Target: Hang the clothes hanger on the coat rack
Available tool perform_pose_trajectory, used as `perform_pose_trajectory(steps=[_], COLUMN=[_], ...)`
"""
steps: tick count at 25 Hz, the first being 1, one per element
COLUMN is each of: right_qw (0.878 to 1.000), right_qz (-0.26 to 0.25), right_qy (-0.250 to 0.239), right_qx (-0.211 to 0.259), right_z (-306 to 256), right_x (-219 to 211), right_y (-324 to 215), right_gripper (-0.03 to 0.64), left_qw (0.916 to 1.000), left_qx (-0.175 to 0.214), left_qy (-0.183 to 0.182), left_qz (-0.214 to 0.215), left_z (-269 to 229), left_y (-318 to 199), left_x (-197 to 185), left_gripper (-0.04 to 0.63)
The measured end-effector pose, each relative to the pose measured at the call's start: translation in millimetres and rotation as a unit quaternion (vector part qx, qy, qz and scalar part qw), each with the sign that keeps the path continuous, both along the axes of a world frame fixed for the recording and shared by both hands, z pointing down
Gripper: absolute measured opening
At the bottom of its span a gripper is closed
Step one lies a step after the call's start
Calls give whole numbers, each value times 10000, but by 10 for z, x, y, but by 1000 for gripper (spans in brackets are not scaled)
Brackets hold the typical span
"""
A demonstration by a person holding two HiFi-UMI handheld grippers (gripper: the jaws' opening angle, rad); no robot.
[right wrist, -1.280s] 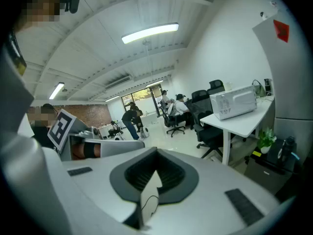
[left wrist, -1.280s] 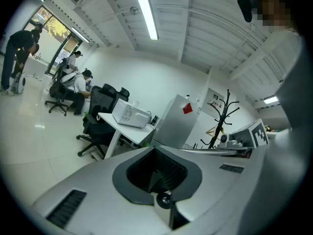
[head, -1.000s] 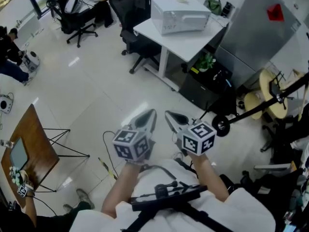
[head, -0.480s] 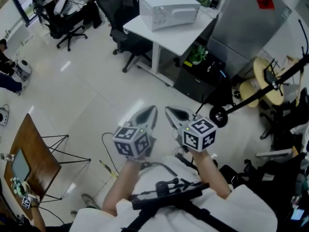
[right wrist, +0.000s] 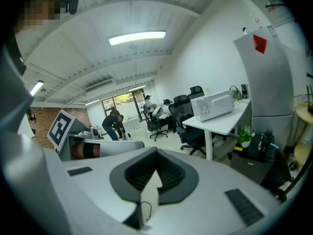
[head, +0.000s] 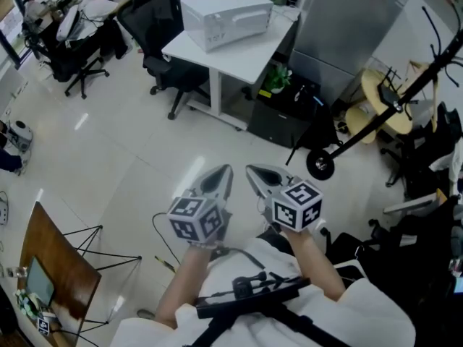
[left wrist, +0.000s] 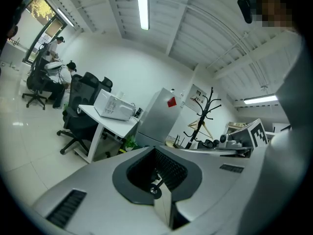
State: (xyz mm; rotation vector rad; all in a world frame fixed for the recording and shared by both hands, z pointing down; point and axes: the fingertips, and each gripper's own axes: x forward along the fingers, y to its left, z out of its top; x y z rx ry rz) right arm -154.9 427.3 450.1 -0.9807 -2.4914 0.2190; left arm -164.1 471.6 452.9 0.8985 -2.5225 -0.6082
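A black coat rack (head: 391, 103) stands at the right in the head view, its round foot (head: 319, 165) on the floor; it also stands in the left gripper view, as a coat rack (left wrist: 211, 106) with curved arms. A pale wooden triangular hanger (left wrist: 199, 126) shows beside its pole, and I cannot tell what it hangs from. My left gripper (head: 223, 172) and right gripper (head: 253, 172) are side by side in front of my chest, well short of the rack. Both have their jaws together with nothing between them, as the left gripper (left wrist: 155, 151) and the right gripper (right wrist: 156, 154) show in their own views.
A white desk (head: 239, 56) with a microwave (head: 226, 19) stands ahead, black office chairs (head: 163, 31) beside it, and a grey cabinet (head: 347, 27) to its right. A wooden folding table (head: 54, 266) is at lower left. People sit at far left. Dark clutter fills the right edge.
The head view has swung: desk, chairs and folding table slid left and down in the frame, and more of the coat rack shows. Both grippers kept their place, still shut.
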Motion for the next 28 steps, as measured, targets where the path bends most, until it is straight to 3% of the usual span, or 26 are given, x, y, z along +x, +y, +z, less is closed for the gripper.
perform_pose_trajectory(steps=[7,14,23,28], right_qw=[9980,9918,9767,9633], right_qz=[550,1246,2072,2632], right_qy=[-84,-87,-260,-280], right_qx=[-316,-269,-489,-442], right_z=[-13,18,-22,-52], right_x=[104,164,447,676], right_y=[-70,-366,-1083,-1670], right_gripper=[9,32,32,34], left_qw=[9993,9967,9881,9783], left_qx=[45,77,0,-86], left_qy=[141,228,44,73], left_qz=[336,775,1536,2069], left_z=[109,155,28,48], left_y=[37,-167,-880,-1472], left_x=[88,129,278,500], left_gripper=[0,0,0,0])
